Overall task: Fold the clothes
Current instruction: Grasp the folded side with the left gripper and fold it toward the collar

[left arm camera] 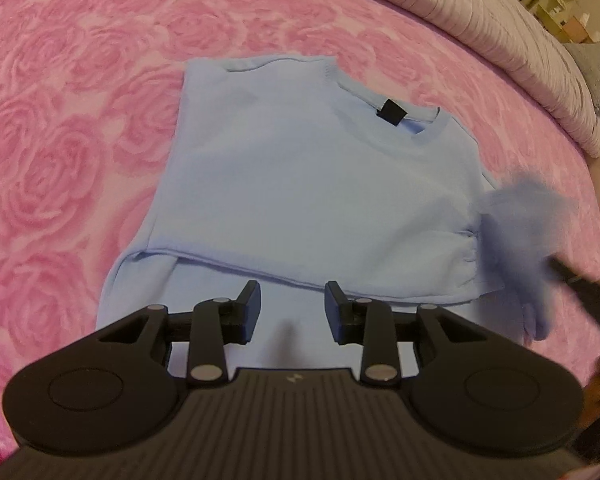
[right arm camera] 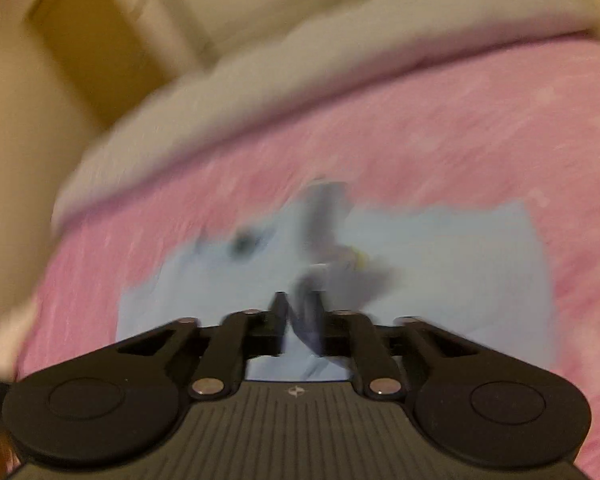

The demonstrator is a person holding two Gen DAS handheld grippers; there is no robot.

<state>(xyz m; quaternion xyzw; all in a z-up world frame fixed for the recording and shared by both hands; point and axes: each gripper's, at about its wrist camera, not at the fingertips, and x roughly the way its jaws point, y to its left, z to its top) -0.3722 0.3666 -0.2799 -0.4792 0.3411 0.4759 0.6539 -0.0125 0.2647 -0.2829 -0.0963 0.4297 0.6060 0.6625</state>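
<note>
A light blue shirt (left arm camera: 300, 184) lies partly folded on the pink rose blanket (left arm camera: 60, 140), collar with a black tag (left arm camera: 392, 111) at the far side. My left gripper (left arm camera: 292, 304) is open and empty, just above the shirt's near hem. In the left wrist view the right gripper (left arm camera: 556, 268) shows blurred at the right, holding a blue sleeve (left arm camera: 516, 224) lifted off the bed. In the right wrist view, which is motion-blurred, my right gripper (right arm camera: 302, 320) is shut on a fold of the blue shirt (right arm camera: 440, 264).
A grey quilted cover (left arm camera: 480, 24) runs along the bed's far edge. Beyond it are cream walls and a wooden door (right arm camera: 100, 44). Pink blanket surrounds the shirt on all sides.
</note>
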